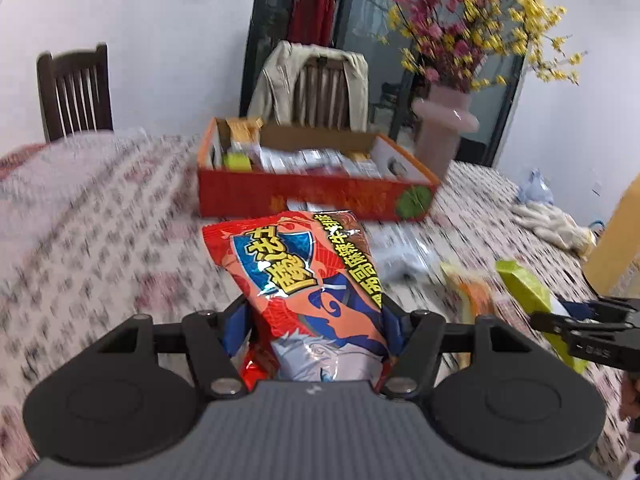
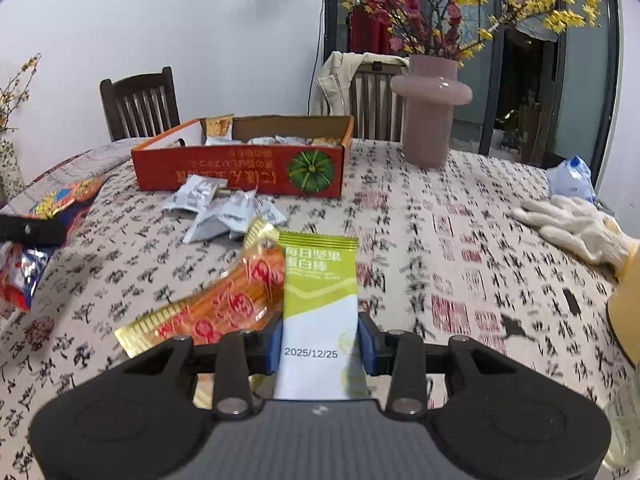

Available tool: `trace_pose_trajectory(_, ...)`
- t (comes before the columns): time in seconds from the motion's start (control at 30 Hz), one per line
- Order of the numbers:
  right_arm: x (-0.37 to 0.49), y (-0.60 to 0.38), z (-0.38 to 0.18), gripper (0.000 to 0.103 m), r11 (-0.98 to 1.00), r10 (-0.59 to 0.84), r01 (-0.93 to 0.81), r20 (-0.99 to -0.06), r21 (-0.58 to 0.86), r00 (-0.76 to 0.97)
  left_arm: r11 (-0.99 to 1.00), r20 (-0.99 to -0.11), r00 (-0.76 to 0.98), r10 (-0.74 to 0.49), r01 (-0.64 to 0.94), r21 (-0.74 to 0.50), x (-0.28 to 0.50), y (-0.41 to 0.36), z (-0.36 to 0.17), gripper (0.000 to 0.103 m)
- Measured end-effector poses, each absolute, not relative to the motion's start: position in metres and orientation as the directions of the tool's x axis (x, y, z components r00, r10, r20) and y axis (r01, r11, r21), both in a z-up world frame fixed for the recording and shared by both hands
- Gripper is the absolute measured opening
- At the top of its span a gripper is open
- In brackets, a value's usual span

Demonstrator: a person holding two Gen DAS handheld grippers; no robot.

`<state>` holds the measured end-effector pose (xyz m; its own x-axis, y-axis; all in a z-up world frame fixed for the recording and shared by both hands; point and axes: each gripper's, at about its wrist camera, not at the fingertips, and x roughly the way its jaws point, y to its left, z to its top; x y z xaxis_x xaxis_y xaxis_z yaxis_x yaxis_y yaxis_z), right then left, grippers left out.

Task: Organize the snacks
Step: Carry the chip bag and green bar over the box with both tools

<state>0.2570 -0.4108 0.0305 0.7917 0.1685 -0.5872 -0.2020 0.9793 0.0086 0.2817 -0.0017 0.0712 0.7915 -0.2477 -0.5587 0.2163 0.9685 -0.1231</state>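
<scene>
- The table (image 2: 460, 240), draped in a cloth printed with calligraphy, filled the lower half of both views, and the snacks were spread across it.
- The red cardboard box (image 2: 240, 168) sat open-topped in the upper middle of the right wrist view, a green pumpkin printed on its front; inside lay pale silver packets and one orange-tan packet standing at the back left corner. In the left wrist view the same box (image 1: 312, 196) showed more packets plus something yellow-green at its left end, too blurred to name.
- A pink vase (image 2: 430, 112) of yellow and pink blossom stood just right of the box, upper centre.
- The left gripper (image 1: 316, 320) was clamped on a big red-and-blue snack bag (image 1: 296, 272), the bag standing up between the blue pads at frame centre, below the box.
- The right gripper (image 2: 320, 340) was closed on a green-and-white nut bar packet (image 2: 320, 300), pinched by its lower white end, dated 2025/12/25, low centre.
- An orange sausage pack (image 2: 212, 308) lay slanted just left of that bar, touching it.
- A heap of loose silver packets (image 2: 224, 212) lay on the cloth right in front of the box.
- White work gloves (image 2: 576, 224) lay at the right edge.
</scene>
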Motion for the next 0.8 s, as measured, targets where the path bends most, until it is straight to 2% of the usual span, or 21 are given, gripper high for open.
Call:
trace_pose_trajectory(0.17, 0.284, -0.41, 0.057, 0.037, 0.969, 0.238, -0.237, -0.537, 0.073, 0.809, 0.975, -0.529, 0.821, -0.216, 0.205, -0.081, 0.345, 0.01, 0.091, 0.066)
trace_pose_trajectory(0.33, 0.339, -0.394, 0.09, 0.037, 0.974, 0.213, -0.226, -0.478, 0.03, 0.852, 0.982, -0.479, 0.86, -0.176, 0.187, -0.027, 0.422, 0.014, 0.109, 0.066)
trace_pose_trajectory(0.4, 0.372, -0.389, 0.1, 0.037, 0.972, 0.229, -0.229, -0.466, 0.058, 0.854, 0.987, -0.468, 0.871, -0.146, 0.162, -0.005, 0.45, 0.015, 0.107, 0.066)
trace_pose_trajectory(0.6, 0.48, -0.376, 0.096, 0.037, 0.965, 0.258, -0.194, -0.512, 0.175, 0.819, 0.986, -0.496, 0.854, -0.157, 0.167, -0.023, 0.527, 0.012, 0.089, 0.066)
trace_pose_trajectory(0.8, 0.548, -0.349, 0.07, 0.037, 0.985, 0.17, -0.149, -0.566, 0.084, 0.807, 0.984, -0.566, 0.814, -0.13, 0.176, 0.027, 0.569, 0.0, 0.059, 0.066)
